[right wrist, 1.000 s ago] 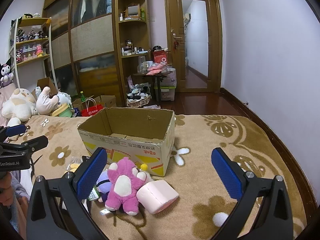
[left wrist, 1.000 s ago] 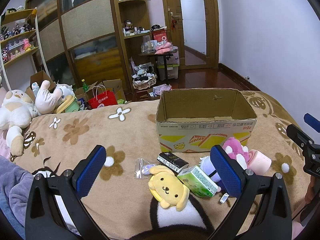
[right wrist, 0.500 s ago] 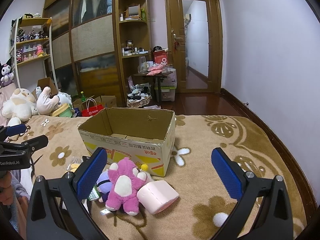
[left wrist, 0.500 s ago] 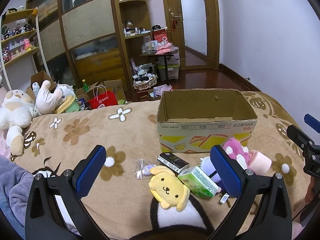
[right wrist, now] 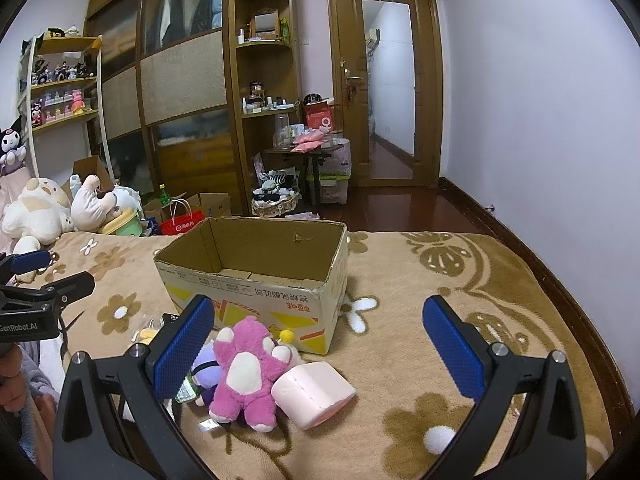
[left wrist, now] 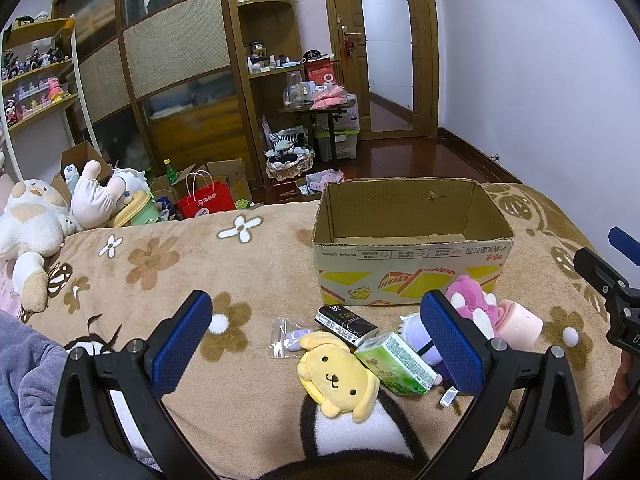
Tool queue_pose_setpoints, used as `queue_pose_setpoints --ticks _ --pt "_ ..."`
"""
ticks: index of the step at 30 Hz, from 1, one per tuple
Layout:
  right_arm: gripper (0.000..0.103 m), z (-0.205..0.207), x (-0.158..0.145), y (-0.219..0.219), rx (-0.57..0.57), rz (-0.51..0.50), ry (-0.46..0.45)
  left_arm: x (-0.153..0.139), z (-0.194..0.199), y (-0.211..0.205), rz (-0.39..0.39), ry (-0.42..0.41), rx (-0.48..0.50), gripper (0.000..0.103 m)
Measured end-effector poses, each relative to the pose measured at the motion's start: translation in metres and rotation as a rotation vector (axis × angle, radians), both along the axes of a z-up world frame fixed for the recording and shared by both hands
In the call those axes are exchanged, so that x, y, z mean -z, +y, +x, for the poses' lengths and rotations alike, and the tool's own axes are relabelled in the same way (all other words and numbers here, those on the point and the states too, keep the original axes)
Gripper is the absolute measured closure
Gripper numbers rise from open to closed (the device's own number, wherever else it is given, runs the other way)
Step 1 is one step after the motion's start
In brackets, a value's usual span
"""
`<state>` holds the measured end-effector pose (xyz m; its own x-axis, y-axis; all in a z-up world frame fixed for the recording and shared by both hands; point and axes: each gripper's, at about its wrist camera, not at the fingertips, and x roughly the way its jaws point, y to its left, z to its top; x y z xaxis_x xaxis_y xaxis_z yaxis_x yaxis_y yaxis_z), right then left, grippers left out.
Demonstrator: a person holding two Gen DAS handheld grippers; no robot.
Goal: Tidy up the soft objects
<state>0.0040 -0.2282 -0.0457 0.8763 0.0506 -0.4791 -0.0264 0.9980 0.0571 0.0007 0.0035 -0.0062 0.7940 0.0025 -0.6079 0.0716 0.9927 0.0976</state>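
I am in a lived-in bedroom at home: a bed with a brown flowered blanket (left wrist: 168, 256), big plush toys (left wrist: 32, 224) piled beside it, a wooden wardrobe (right wrist: 184, 80), cluttered shelves (right wrist: 60, 80), and a wooden door (right wrist: 386, 80).

Even, soft indoor light, faint shadows, sharp focus throughout; strong fisheye bending and dark vignetted corners.

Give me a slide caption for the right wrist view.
Open right gripper above pink plush bear and pink roll beside an empty cardboard box.
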Motion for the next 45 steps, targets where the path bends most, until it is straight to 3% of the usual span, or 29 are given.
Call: queue_pose_setpoints --ticks 18,31,40,45 --pt "0.0 0.0 0.0 0.0 0.001 -0.001 0.0 0.001 0.0 0.001 0.001 0.005 0.001 0.001" --pt "0.0 0.019 0.012 -0.001 0.032 0.029 0.047 0.005 0.03 0.014 -0.089 0.116 -0.005 0.001" --pt "0.0 0.046 0.032 0.006 0.037 0.038 0.109 0.018 0.051 0.0 -0.039 0.176 0.001 0.001" --pt "0.0 0.057 0.046 0.007 0.029 0.055 0.161 0.027 0.062 -0.006 -0.049 0.224 0.01 0.001"
